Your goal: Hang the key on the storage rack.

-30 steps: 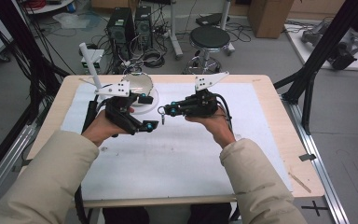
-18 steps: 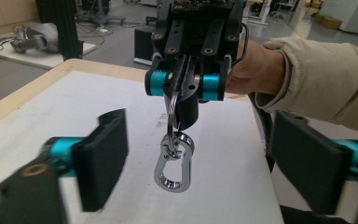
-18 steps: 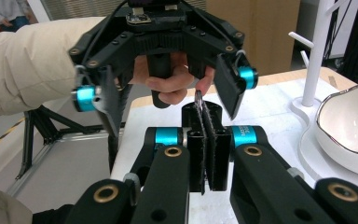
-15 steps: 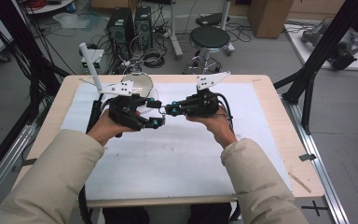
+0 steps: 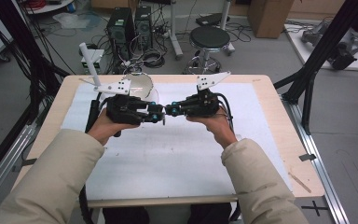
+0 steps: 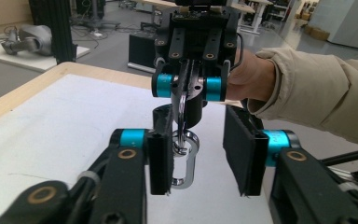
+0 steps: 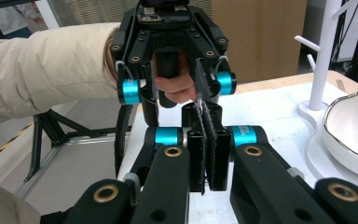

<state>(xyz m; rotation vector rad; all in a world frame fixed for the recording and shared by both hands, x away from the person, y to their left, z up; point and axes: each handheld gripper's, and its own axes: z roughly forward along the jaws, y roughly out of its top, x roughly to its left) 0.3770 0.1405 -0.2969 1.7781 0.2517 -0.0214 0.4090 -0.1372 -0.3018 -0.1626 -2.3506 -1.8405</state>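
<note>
Carabiner (image 6: 185, 161), silver, hangs between my two grippers above the white mat (image 5: 177, 158), toward the table's far edge. My right gripper (image 5: 171, 110) is clamped narrow on the top of the metal piece; in the right gripper view its pads (image 7: 208, 149) meet with almost no gap. My left gripper (image 5: 158, 114) faces it tip to tip. Its jaws have just been closing, and the carabiner sits between them, close against one pad (image 6: 161, 161), while the other pad stands clear; no firm grip there. White bowl (image 5: 137, 86) with a dark rim sits behind my left gripper near the far edge, beside a white peg stand (image 5: 91, 63).
</note>
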